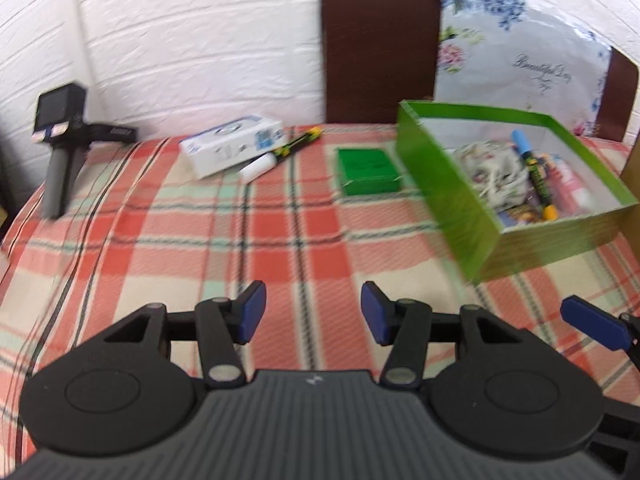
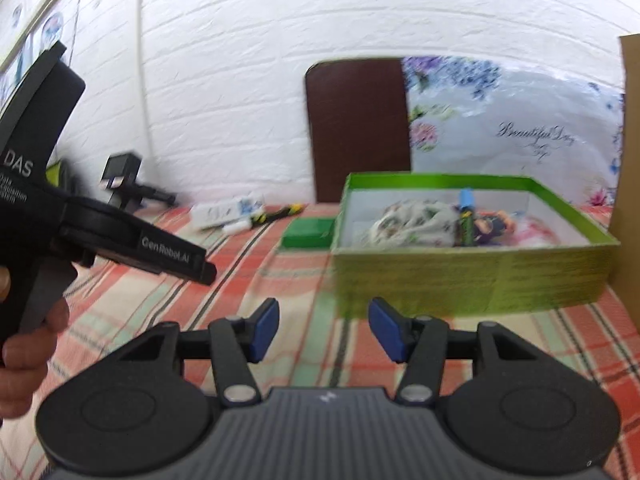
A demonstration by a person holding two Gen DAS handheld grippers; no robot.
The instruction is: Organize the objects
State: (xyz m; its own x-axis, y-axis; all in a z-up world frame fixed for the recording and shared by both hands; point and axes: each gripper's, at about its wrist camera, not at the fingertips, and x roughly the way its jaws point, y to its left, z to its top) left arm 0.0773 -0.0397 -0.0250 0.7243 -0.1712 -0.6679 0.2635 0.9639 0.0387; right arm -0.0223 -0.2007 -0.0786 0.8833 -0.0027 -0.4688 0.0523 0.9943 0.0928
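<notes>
My left gripper (image 1: pixel 313 314) hovers open over the plaid tablecloth (image 1: pixel 200 240), with nothing between its blue pads. My right gripper (image 2: pixel 324 334) is also open and holds nothing; one of its pads (image 1: pixel 592 322) shows at the right of the left wrist view. An open green box (image 1: pixel 440 184) (image 2: pixel 460 276) holds a cloth bundle (image 1: pixel 494 172), a blue-capped marker (image 1: pixel 534 168) and other small items. Outside it lie a small green box (image 1: pixel 366 170) (image 2: pixel 308 232), a white carton (image 1: pixel 232 144), a yellow-tipped marker (image 1: pixel 298 144) and a white tube (image 1: pixel 258 166).
A black handheld device (image 1: pixel 60 152) stands at the table's far left by the white brick wall. A brown chair back (image 1: pixel 380 44) and a floral pillow (image 1: pixel 520 60) sit behind the table. Cardboard (image 2: pixel 630 160) rises at the right edge. A hand (image 2: pixel 28 360) grips the left tool's handle.
</notes>
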